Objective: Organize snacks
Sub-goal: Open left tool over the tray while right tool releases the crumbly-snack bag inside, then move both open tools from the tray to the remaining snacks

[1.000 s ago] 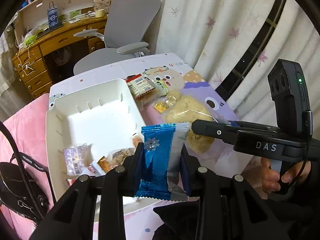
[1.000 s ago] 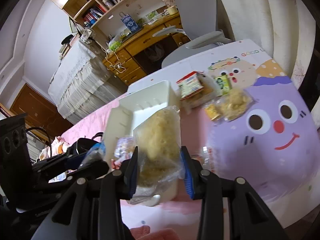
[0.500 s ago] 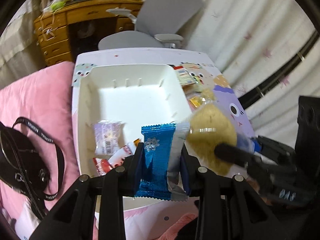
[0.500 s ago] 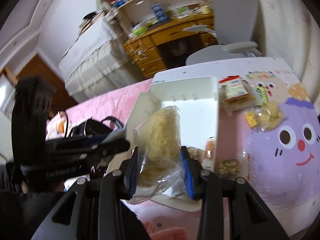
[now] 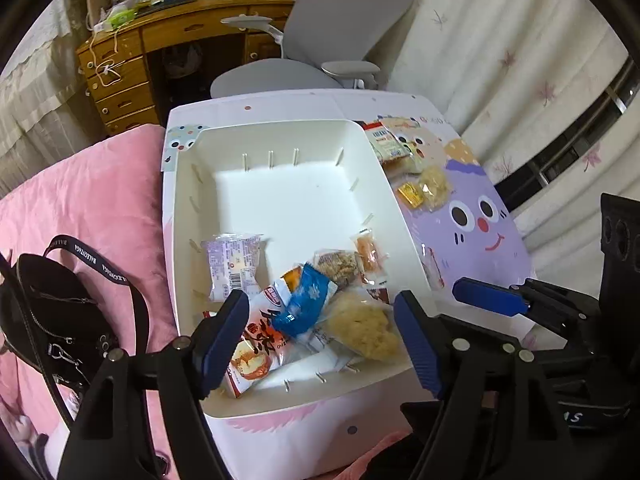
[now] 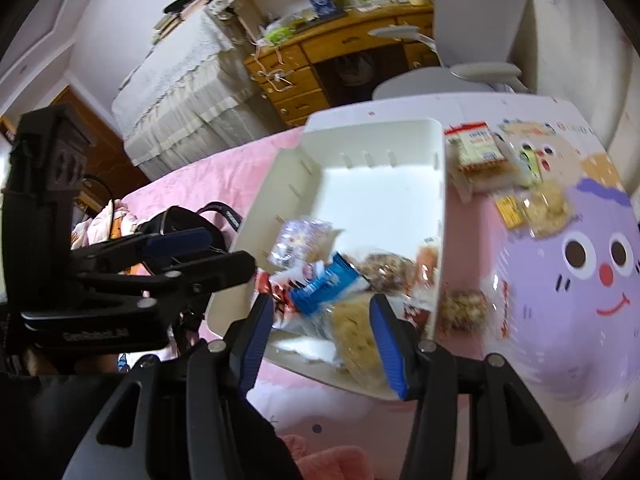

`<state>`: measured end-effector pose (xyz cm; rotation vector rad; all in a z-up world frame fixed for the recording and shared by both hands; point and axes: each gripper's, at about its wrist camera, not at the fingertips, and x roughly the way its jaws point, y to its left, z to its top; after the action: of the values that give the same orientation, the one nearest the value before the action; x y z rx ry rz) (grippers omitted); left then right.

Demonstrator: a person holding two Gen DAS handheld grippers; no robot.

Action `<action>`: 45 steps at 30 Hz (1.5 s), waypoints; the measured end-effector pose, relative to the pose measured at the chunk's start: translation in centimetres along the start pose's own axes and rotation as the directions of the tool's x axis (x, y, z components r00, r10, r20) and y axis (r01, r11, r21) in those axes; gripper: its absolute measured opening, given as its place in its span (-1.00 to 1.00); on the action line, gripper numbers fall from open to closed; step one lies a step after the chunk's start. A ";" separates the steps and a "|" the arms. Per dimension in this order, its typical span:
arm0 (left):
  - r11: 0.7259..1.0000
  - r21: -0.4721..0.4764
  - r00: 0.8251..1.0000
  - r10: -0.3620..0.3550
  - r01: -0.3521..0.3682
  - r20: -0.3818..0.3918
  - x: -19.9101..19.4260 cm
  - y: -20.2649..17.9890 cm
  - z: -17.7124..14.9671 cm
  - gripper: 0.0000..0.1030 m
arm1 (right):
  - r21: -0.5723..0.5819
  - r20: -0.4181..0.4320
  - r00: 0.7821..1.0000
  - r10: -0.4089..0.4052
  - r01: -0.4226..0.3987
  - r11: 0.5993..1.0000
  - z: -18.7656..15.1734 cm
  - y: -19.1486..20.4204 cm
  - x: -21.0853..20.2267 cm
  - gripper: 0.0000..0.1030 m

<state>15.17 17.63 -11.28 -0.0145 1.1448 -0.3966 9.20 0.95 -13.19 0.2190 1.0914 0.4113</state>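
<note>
- Both grippers are hovering over the near end of the white bin, each pointing steeply down into it.
- The left gripper is standing released; its jaws have just been opening, and the blue packet that was clamped between them a second ago is now lying loose in the bin, long axis slanting away to the right.
- The right gripper is also letting go, jaws just opening; the clear bag of yellow crisps is resting in the bin below them.
- Remaining snacks are lying on the purple cartoon mat, right of the bin, nearer the right hand.
</note>
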 end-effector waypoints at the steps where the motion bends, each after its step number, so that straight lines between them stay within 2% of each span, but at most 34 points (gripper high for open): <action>1: 1.000 0.007 1.000 -0.003 0.003 -0.007 0.0 -0.2 0.2 0.47 | 0.012 -0.002 1.000 -0.002 0.002 1.000 -0.1 -0.3 0.0 -0.02; 3: 1.000 0.018 1.000 -0.006 0.006 -0.024 0.2 -0.6 0.5 0.52 | 0.042 -0.003 1.000 -0.014 0.014 0.999 -0.4 -1.1 -0.3 -0.02; 10: 0.999 0.035 0.997 -0.011 0.014 -0.083 1.0 -2.2 2.1 0.53 | 0.086 0.034 0.995 -0.093 0.090 0.992 -1.3 -4.2 -2.3 -0.02; 17: 0.996 0.084 0.994 0.003 0.006 -0.113 1.4 -4.4 5.2 0.54 | 0.109 0.024 0.986 -0.163 0.159 0.981 -2.3 -7.6 -3.5 0.04; 19: 0.995 0.099 0.993 0.012 0.000 -0.121 1.7 -5.1 6.4 0.54 | 0.096 0.034 0.982 -0.183 0.179 0.979 -2.4 -8.4 -3.9 0.17; 26: 0.975 0.219 0.990 0.053 -0.023 -0.132 2.3 -8.0 10.5 0.54 | -0.036 0.024 0.974 -0.227 0.228 0.973 -2.5 -10.2 -3.0 0.20; 31: 0.946 0.323 0.985 0.065 -0.010 -0.161 3.6 -9.9 13.3 0.54 | -0.116 0.004 0.978 -0.208 0.207 0.972 -2.7 -11.2 -1.4 0.20; 38: 0.880 0.472 0.975 0.138 -0.041 -0.172 7.2 -12.7 17.2 0.55 | -0.313 -0.034 0.983 -0.180 0.161 0.936 -3.1 -12.1 1.2 0.20; 45: 0.783 0.622 0.960 0.187 -0.016 -0.210 12.1 -15.0 20.2 0.55 | -0.484 -0.017 0.992 -0.127 0.103 0.869 -2.8 -12.8 3.6 0.20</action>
<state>32.88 -3.92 -10.22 0.6979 1.2211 -0.6778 10.91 -9.20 -22.10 -0.3021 1.0095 0.5704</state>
